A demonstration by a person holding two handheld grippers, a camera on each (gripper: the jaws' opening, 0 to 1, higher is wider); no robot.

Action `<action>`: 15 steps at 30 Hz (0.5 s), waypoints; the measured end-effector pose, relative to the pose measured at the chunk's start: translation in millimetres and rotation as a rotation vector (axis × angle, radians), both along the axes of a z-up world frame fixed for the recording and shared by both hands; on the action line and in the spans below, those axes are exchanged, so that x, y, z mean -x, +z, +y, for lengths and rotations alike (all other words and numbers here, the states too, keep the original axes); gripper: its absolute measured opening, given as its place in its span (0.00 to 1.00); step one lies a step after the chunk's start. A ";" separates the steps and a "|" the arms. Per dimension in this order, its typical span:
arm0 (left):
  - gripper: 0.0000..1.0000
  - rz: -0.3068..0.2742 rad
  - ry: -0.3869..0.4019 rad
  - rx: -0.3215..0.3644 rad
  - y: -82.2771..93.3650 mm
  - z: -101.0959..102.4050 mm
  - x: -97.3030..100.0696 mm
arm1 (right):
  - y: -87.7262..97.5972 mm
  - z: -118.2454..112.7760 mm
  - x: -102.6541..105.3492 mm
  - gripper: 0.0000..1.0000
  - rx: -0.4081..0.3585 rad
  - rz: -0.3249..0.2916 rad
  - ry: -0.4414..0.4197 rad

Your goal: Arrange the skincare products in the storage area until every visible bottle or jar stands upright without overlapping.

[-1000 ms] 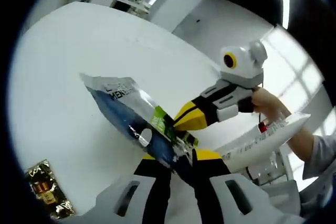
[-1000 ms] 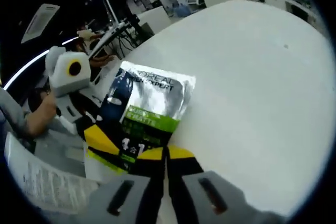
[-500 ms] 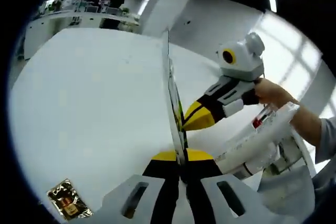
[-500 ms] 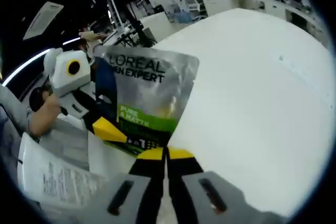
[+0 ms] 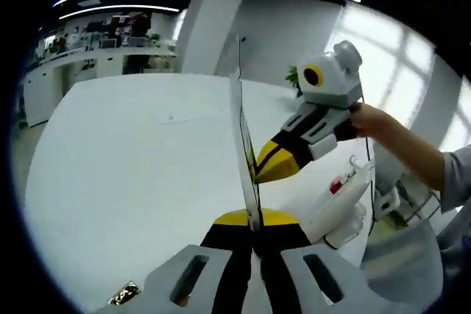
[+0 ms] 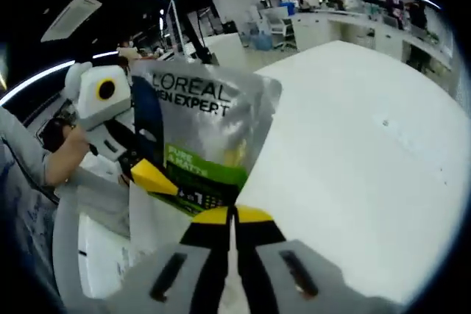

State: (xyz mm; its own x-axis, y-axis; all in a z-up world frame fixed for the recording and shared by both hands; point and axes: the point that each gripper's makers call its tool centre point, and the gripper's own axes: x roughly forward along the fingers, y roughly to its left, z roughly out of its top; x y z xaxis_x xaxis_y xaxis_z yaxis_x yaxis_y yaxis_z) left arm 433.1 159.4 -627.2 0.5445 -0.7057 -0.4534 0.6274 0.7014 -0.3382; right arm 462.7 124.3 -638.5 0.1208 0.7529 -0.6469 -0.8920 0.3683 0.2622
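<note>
Lifted since a second ago, the silver, blue and green foil sachet (image 6: 199, 141) now stands upright above the white table (image 6: 353, 145) instead of lying tilted low over it. Left gripper (image 5: 254, 227) has its yellow-tipped jaws closed on the sachet's bottom edge, and in the left gripper view the sachet (image 5: 243, 145) shows edge-on as a thin vertical strip. Right gripper (image 6: 232, 215) also has its jaws pressed together on the sachet's lower edge, the printed face turned to its camera. Each gripper appears in the other's view, beside the sachet, held by a person's hand (image 5: 372, 119). Farther out, a white tube with a red mark (image 5: 342, 196) lies near the table's edge, and a small gold foil packet (image 5: 125, 294) lies flat on the table, well apart from the sachet.
</note>
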 end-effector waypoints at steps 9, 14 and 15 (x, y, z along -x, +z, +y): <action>0.00 -0.091 -0.062 -0.090 28.2 5.3 11.6 | 28.3 0.8 10.0 0.06 0.004 -0.077 0.025; 0.00 -0.133 -0.103 -0.084 48.2 7.6 18.7 | 50.8 2.4 16.2 0.11 -0.017 -0.127 0.041; 0.00 -0.138 -0.106 -0.092 50.6 9.1 19.7 | 56.6 3.6 18.2 0.12 -0.026 -0.136 0.048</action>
State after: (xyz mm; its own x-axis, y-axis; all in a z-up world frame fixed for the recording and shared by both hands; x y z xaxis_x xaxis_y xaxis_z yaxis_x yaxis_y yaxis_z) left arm 413.4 168.5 -576.5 0.5309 -0.7211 -0.4452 0.7352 0.6532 -0.1814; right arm 444.4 127.9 -581.9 0.1695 0.7762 -0.6073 -0.9364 0.3190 0.1464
